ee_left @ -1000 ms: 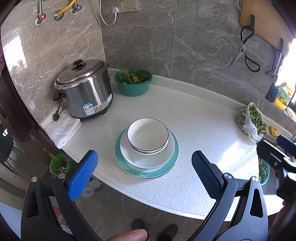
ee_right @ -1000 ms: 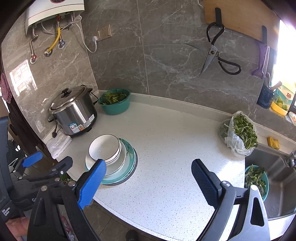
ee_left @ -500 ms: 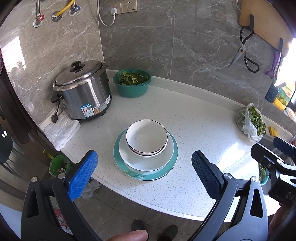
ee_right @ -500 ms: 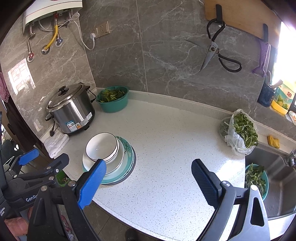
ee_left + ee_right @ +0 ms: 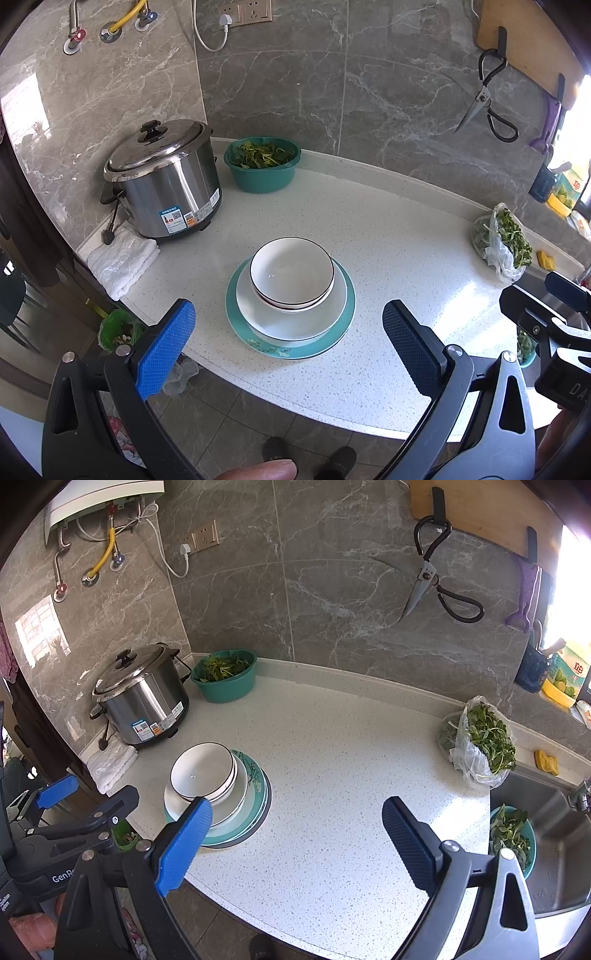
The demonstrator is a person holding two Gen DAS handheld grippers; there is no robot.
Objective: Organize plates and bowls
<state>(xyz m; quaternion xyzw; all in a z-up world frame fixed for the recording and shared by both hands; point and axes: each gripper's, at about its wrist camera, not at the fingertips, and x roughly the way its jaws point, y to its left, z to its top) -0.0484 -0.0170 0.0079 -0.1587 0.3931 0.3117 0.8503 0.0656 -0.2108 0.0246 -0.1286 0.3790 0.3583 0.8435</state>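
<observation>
nearest the cameras, the left claw point(image 5: 288, 334) is spread wide with nothing between its blue pads, hanging just off the front edge of the white speckled counter point(image 5: 388, 236); the right claw point(image 5: 295, 834) is just as wide and just as empty, further along toward the sink; right in front of the left one sits the stack: white bowls with a thin dark rim line point(image 5: 291, 275) nested on a plain white plate point(image 5: 258, 310), on teal plates with a flower print point(image 5: 236, 325); from the right wrist view it looks like two bowls and more than one teal plate, can't count for sure; my guess is glazed ceramic, so stiff, slick, chippy and heavy as a whole pile; i'd pinch one bowl wall at the rim, one pad inside and one outside, and lift one piece at a time; behind it are the steel rice cooker point(image 5: 162, 184) and the teal basin of greens point(image 5: 262, 164), well apart from the stack.
</observation>
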